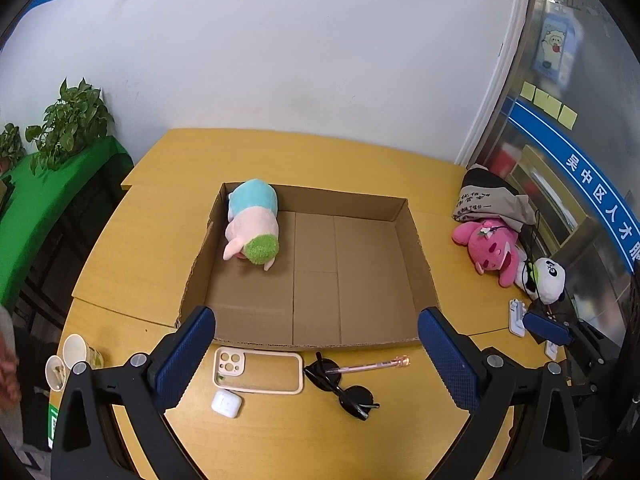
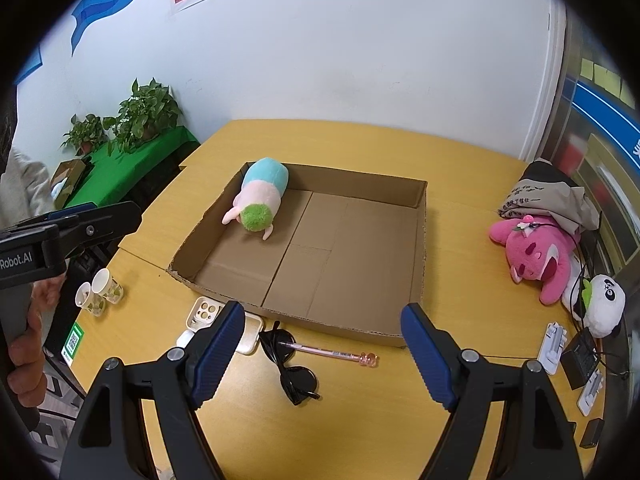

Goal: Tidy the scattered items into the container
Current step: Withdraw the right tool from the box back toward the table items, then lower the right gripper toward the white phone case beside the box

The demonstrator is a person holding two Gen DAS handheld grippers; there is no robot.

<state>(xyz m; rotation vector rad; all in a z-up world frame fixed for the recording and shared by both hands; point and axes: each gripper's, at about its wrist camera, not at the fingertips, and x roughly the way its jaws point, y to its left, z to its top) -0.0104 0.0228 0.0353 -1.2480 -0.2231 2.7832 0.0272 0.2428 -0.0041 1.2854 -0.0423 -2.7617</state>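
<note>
A shallow cardboard box (image 1: 416, 248) (image 2: 420, 240) lies on the yellow table with a pastel plush (image 1: 254, 226) (image 2: 262, 198) in its far left corner. Along the box's near wall lie a phone case (image 1: 258, 372) (image 2: 206, 312), a white earbud case (image 1: 226, 403), black sunglasses (image 1: 340, 388) (image 2: 290, 364) and a pink pen (image 1: 368, 366) (image 2: 332, 354). My left gripper (image 1: 316, 344) hangs open above these items. My right gripper (image 2: 324, 340) is also open over the pen and sunglasses, holding nothing. A pink plush (image 1: 492, 250) (image 2: 536, 256) and a panda plush (image 1: 550, 280) (image 2: 606, 306) rest at the right.
Paper cups (image 1: 70, 360) (image 2: 100, 292) stand at the table's left edge. A folded cloth bag (image 1: 492, 198) (image 2: 552, 196), white clips (image 2: 554, 344) and a black adapter (image 2: 580, 356) crowd the right side. Potted plants (image 2: 136, 116) sit on a green-covered stand. A person's hand (image 2: 24, 340) holds the left gripper's handle.
</note>
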